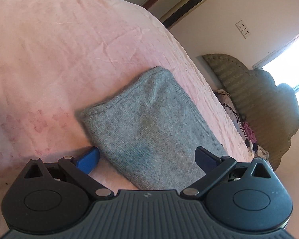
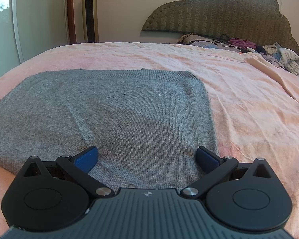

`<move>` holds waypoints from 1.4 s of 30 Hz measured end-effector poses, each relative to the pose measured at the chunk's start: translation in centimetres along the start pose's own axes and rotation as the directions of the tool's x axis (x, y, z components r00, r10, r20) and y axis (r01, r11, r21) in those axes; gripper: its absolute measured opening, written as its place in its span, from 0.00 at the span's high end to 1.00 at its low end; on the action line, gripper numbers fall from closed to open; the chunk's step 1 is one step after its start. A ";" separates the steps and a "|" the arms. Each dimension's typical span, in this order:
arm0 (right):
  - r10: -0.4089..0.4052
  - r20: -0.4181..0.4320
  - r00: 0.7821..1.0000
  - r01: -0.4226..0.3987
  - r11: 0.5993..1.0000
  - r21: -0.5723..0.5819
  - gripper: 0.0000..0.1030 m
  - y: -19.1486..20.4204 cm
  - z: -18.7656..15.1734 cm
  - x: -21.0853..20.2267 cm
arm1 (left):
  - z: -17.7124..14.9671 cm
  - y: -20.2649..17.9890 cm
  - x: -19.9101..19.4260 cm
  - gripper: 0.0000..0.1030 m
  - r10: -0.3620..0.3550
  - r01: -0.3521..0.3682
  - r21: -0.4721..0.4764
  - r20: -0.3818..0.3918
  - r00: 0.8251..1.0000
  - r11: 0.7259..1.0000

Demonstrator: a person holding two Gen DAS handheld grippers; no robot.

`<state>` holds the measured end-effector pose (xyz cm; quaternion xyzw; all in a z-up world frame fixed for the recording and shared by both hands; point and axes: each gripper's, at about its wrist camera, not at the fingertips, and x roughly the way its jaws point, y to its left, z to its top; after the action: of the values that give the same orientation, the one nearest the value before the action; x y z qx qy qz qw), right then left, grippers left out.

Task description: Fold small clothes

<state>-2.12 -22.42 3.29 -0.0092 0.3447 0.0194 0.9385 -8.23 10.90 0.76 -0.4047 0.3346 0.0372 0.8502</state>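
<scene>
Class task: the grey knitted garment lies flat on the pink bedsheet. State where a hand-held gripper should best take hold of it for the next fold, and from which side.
Probably the near right corner of the grey knitted garment, approached from the right edge: it lies flat, its border exposed.

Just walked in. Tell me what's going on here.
A person is working with a handheld gripper in each hand over a bed with a pink sheet. A grey knit sweater lies flat on it, folded into a neat rectangle. The left gripper and the right gripper are both open and hold nothing, with the sweater between their fingers in each view. A pile of other clothes waits by the headboard.
</scene>
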 end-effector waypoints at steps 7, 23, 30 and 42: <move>-0.001 0.000 1.000 0.001 1.000 0.000 0.00 0.0 0.0 0.0 | 0.5 0.7 0.1 0.01 -0.024 0.024 -0.047 -0.003 1.000 0.999; 0.004 0.002 1.000 -0.004 1.000 0.006 0.00 -0.1 0.0 -0.1 | 0.3 -2.1 2.1 0.90 0.258 -0.270 0.183 0.086 0.962 0.945; 0.105 0.083 0.991 -0.118 0.977 0.177 0.00 -2.8 -0.2 -1.4 | -1.8 -9.9 2.2 0.95 0.191 -0.266 0.460 0.204 0.960 0.847; 0.460 0.274 0.845 -0.517 0.569 0.639 0.00 -16.8 3.7 -0.9 | -19.7 -19.7 5.9 0.95 -0.081 0.107 0.925 -0.083 0.993 0.364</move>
<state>0.29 -39.09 6.74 0.4379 0.2786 0.1480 0.8419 -7.68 -17.54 1.48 0.1231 0.2838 -0.2100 0.9275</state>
